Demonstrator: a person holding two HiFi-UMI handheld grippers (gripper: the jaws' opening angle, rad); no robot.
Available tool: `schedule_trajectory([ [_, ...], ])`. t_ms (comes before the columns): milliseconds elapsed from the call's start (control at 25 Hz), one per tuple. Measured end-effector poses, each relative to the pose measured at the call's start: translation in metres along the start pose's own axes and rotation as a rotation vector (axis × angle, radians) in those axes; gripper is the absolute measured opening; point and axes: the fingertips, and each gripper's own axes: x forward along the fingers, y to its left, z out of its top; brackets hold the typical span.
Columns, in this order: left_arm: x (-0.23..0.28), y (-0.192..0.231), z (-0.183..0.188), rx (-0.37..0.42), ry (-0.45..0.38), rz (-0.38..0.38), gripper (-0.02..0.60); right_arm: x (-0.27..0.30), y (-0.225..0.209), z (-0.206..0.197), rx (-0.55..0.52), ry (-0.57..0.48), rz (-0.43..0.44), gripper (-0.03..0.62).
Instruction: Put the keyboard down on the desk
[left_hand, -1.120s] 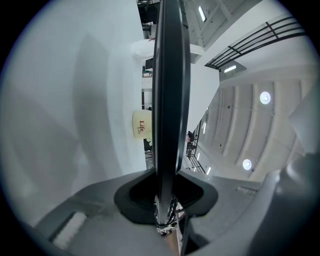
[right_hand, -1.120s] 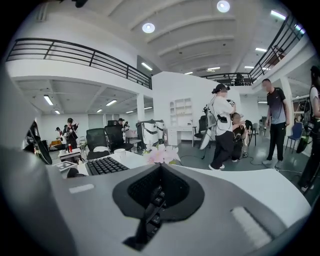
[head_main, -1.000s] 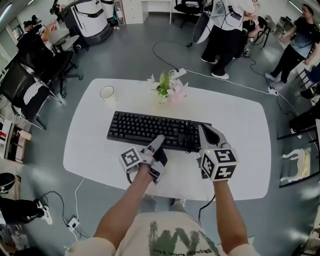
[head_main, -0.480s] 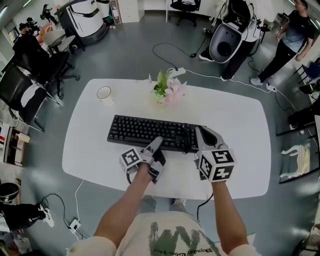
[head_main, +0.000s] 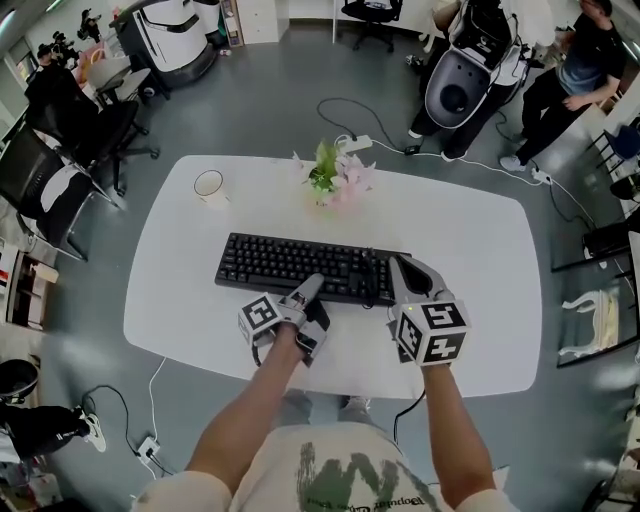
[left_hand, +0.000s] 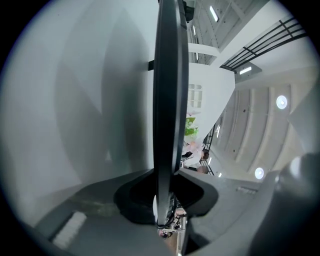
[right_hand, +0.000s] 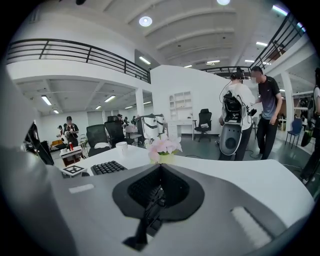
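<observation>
Keyboard (head_main: 290, 262): black, full-size, lies lengthwise across the middle of the white bench (head_main: 470, 250). Keys face up. Whether its underside touches the top, no view settles.
Left hand-held gripper (head_main: 318, 282): at the keyboard's near long edge, a little right of the middle. Its marker cube (head_main: 262, 318) points back toward the person.
Left gripper view: the keyboard (left_hand: 167, 100) shows edge-on as a thin dark slab running up the frame. The gripper (left_hand: 162, 210) is clenched on that edge, jaws pressed to either face. The bench (left_hand: 75, 100) fills the left half, with a soft shadow on it.
Right hand-held gripper (head_main: 400, 272): at the keyboard's right end, marker cube (head_main: 432, 332) toward the person.
Right gripper view: the gripper (right_hand: 152, 200) is clamped on the keyboard's end, with key rows visible in the dark hollow between the jaws. More keys (right_hand: 107, 167) show past the left jaw.
Cup (head_main: 211, 186): white, upright, far-left part of the bench, well apart from the keyboard.
Flowers (head_main: 335, 175): pink and green, at the bench's far edge behind the keyboard, also seen straight ahead of the right gripper (right_hand: 162, 146).
Surroundings: grey floor, black office chairs (head_main: 70, 130) to the left, people standing far right (right_hand: 267, 110).
</observation>
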Motion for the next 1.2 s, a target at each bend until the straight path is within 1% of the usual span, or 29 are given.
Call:
schedule_trajectory([
  [280, 0.002, 0.003, 0.002, -0.005, -0.009, 0.051, 0.095, 0.002, 0.002, -0.003, 0.01, 0.006, 0.003, 0.0],
  [400, 0.003, 0.007, 0.003, -0.019, -0.018, 0.074, 0.1, 0.003, 0.003, -0.002, 0.011, 0.003, 0.004, -0.001],
  [600, 0.0, 0.015, 0.004, -0.057, -0.029, 0.12, 0.141, 0.001, 0.003, -0.001, 0.016, -0.003, 0.004, -0.002],
  [720, 0.001, 0.014, 0.003, -0.057, -0.022, 0.138, 0.186, 0.0, 0.003, -0.002, 0.021, -0.008, 0.001, -0.002],
  [840, 0.002, 0.013, 0.003, -0.058, -0.025, 0.192, 0.241, 0.001, 0.004, -0.001, 0.023, -0.009, 0.004, -0.002],
  [960, 0.003, 0.014, 0.005, -0.067, -0.03, 0.264, 0.25, 0.001, 0.004, 0.002, 0.024, -0.012, 0.005, -0.002],
  [1200, 0.005, 0.016, 0.004, -0.096, -0.031, 0.354, 0.281, 0.0, 0.003, 0.001, 0.025, -0.015, 0.007, 0.0],
])
